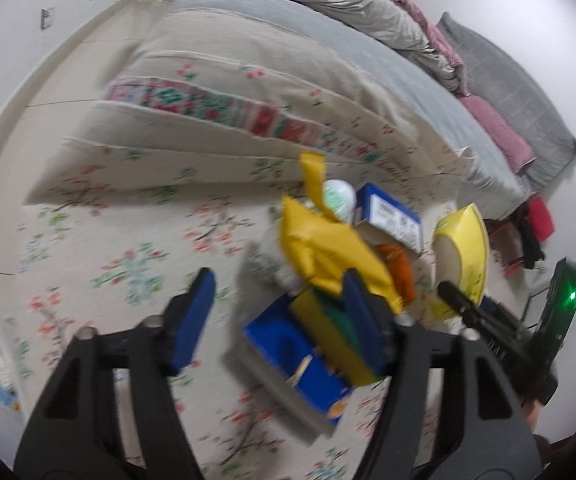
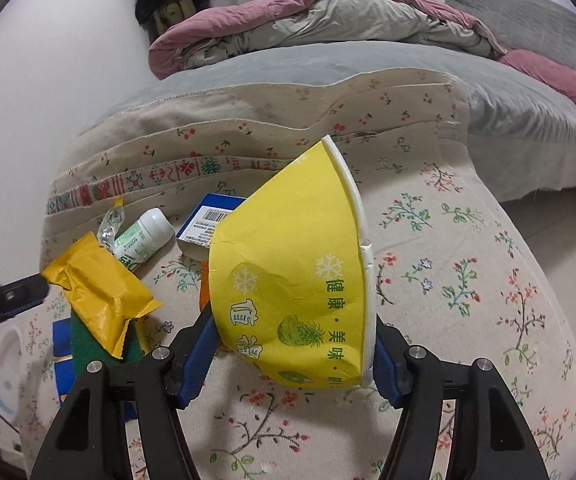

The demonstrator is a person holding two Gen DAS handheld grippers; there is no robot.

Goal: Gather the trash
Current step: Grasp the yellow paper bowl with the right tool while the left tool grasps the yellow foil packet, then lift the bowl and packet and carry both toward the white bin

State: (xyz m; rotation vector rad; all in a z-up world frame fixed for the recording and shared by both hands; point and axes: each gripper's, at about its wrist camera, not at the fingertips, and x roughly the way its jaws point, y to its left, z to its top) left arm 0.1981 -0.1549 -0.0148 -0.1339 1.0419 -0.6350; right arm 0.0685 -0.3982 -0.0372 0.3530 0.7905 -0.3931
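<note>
Two grippers mid-collection: right gripper (image 2: 293, 354) pinches yellow paper bowl (image 2: 291, 276) (bin next), left gripper (image 1: 278, 312) spread.

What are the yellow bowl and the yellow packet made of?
The yellow bowl looks like matte coated paper: creased wall, printed snowflakes, rolled white rim. The yellow packet looks like thin glossy plastic or foil film, wrinkled, with crimped ends. The right tongs grip the bowl.

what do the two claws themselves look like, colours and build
Both match: the left claw and right claw have black plastic triangular-cutout arms, silver round bolt heads, and blue rectangular finger pads. Seen from the left camera, the right unit carries a dark board with a green light.
</note>
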